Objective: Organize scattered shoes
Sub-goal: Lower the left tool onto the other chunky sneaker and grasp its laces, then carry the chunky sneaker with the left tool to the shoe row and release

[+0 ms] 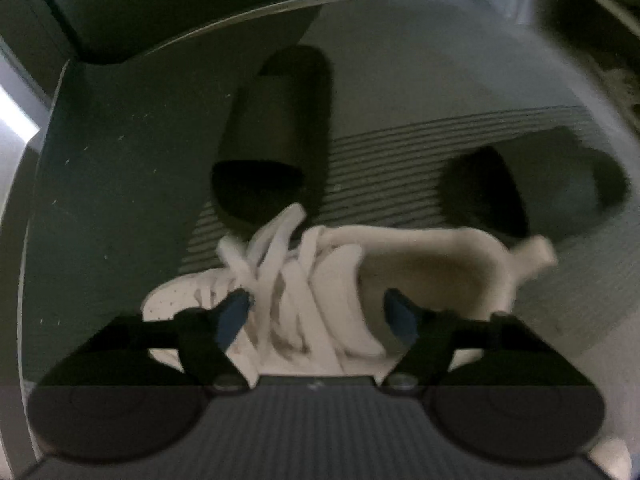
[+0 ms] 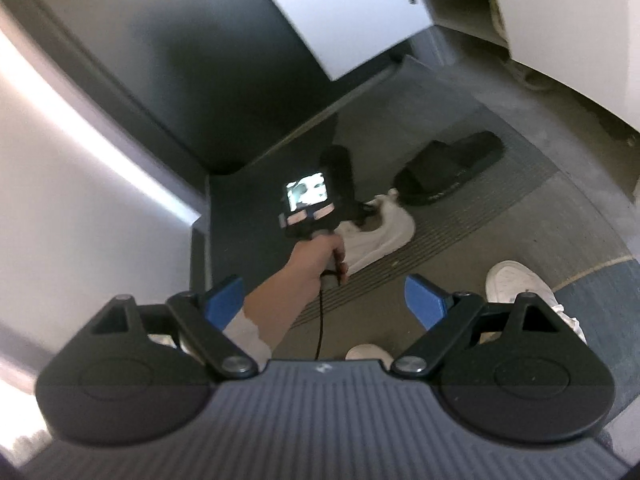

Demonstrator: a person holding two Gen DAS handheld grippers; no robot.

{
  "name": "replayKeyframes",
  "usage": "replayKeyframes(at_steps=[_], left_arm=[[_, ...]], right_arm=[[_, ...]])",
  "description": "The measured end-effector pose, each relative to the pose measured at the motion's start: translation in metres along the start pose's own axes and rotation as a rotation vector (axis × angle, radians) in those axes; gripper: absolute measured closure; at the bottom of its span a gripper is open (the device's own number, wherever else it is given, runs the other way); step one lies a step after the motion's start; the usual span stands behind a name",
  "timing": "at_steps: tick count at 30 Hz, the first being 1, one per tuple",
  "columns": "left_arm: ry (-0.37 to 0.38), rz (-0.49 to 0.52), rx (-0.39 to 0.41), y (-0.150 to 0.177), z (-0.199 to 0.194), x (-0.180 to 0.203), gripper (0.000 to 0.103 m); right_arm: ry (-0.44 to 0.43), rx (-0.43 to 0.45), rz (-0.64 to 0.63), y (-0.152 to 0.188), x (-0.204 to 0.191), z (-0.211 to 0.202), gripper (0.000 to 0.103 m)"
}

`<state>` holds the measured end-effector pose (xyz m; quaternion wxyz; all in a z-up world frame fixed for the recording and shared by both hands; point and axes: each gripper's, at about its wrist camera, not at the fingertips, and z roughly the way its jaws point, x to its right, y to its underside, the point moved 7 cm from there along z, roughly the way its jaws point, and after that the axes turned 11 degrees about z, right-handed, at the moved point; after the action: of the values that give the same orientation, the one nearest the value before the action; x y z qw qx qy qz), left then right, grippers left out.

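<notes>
Left tongs [image 1: 318, 312] astride white sneaker [image 1: 320, 280].

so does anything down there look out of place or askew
Yes. The two black slides lie apart at different angles, not paired. The white sneaker lies crosswise between the left gripper's fingers, laces loose.

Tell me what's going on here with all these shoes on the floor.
A person is tidying shoes with two handheld grippers. The left gripper straddles the laced top of a white sneaker on the striped mat, beside two black slides. The right gripper hangs open and empty above the floor, near another white sneaker.
</notes>
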<state>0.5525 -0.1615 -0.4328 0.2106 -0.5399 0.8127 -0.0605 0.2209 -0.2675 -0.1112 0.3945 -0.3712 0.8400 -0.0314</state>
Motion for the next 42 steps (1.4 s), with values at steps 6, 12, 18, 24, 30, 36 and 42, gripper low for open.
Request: replayKeyframes(at_steps=[6, 12, 18, 24, 30, 36, 42], left_arm=[[-0.002, -0.061, 0.036, 0.009, 0.003, -0.011, 0.062], [0.021, 0.041, 0.052, 0.035, -0.025, -0.009, 0.079], [0.097, 0.167, 0.053, 0.073, -0.075, 0.012, 0.082], [0.184, 0.360, 0.040, 0.141, -0.120, 0.064, 0.082], [0.215, 0.469, -0.011, 0.184, -0.132, 0.087, 0.078], [0.288, 0.441, -0.040, 0.195, -0.139, 0.087, 0.050], [0.278, 0.377, 0.069, 0.194, -0.178, 0.066, 0.023]], right_arm=[[-0.007, -0.031, 0.052, -0.008, 0.003, 0.017, 0.014], [-0.009, 0.009, 0.073, -0.007, -0.001, 0.011, 0.014], [-0.014, 0.038, 0.047, 0.002, -0.009, 0.003, 0.014], [-0.007, 0.058, 0.022, 0.010, -0.015, -0.005, 0.014], [0.019, 0.070, 0.005, 0.016, -0.017, -0.011, 0.014], [0.085, 0.115, -0.066, 0.017, -0.014, -0.025, 0.014], [0.125, 0.153, -0.088, 0.012, -0.002, -0.041, 0.014]])
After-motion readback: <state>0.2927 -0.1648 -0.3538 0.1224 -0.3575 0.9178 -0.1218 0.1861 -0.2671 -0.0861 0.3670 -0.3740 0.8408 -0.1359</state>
